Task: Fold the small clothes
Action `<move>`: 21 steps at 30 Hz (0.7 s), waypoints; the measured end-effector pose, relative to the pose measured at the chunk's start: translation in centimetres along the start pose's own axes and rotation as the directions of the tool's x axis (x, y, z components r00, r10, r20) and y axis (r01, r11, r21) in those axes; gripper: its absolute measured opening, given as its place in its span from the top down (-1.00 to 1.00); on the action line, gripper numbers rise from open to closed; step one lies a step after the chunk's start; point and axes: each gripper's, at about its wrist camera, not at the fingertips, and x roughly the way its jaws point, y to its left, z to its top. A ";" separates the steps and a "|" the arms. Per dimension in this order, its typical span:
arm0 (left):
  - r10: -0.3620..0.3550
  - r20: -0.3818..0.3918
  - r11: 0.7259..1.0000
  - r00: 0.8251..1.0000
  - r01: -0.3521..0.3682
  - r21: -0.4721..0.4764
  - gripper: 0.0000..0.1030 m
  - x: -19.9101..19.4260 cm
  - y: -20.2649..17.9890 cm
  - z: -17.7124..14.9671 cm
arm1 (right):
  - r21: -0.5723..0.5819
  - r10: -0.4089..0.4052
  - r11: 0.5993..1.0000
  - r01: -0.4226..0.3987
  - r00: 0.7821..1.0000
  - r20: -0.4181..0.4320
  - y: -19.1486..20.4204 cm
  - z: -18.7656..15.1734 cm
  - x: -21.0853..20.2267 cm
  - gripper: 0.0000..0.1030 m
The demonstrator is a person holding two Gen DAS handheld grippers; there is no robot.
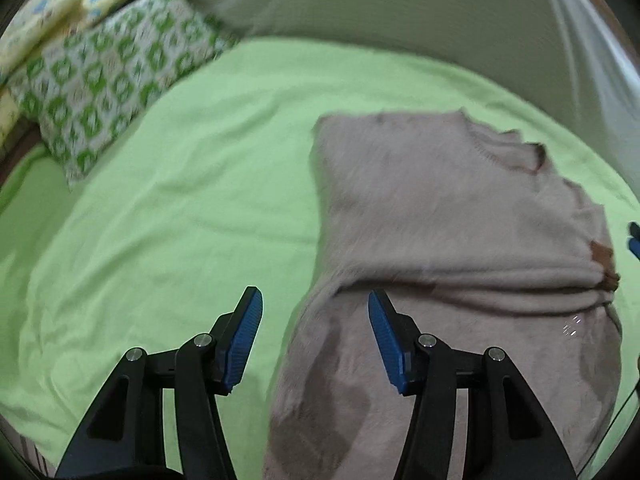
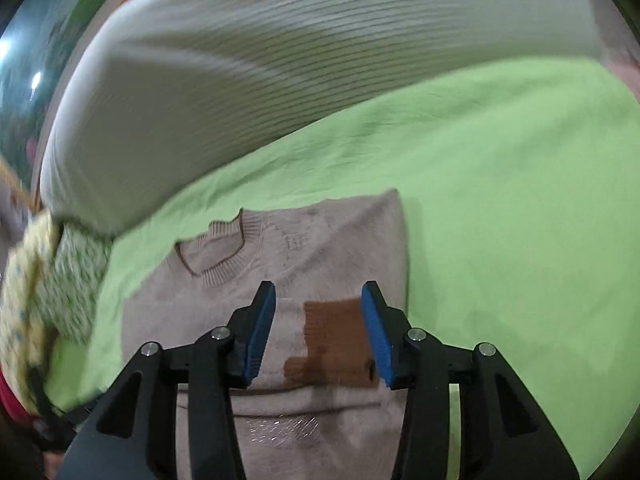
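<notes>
A small beige knit sweater [image 1: 440,216] with darker brown patches lies on the green bed sheet [image 1: 180,220]. Its sleeves are folded in across the body, collar at the far end. My left gripper [image 1: 316,300] is open and empty, just above the sweater's left lower edge. In the right wrist view the sweater [image 2: 328,248] shows its ribbed collar [image 2: 224,256] and a brown cuff [image 2: 336,336] lying on the body. My right gripper [image 2: 318,292] is open above that brown cuff, holding nothing. Its blue tip shows at the right edge of the left wrist view [image 1: 634,240].
A green-and-white patterned pillow [image 1: 108,92] and a yellow patterned one [image 1: 52,12] lie at the far left of the bed. A pale ribbed headboard or cushion [image 2: 240,60] runs along the far side. The green sheet [image 2: 520,200] stretches right of the sweater.
</notes>
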 end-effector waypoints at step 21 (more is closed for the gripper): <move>-0.021 -0.086 0.999 0.996 0.024 0.033 -0.19 4.7 -0.3 2.0 | -0.033 0.005 0.999 -0.009 0.992 -0.125 0.2 -2.8 1.5 0.11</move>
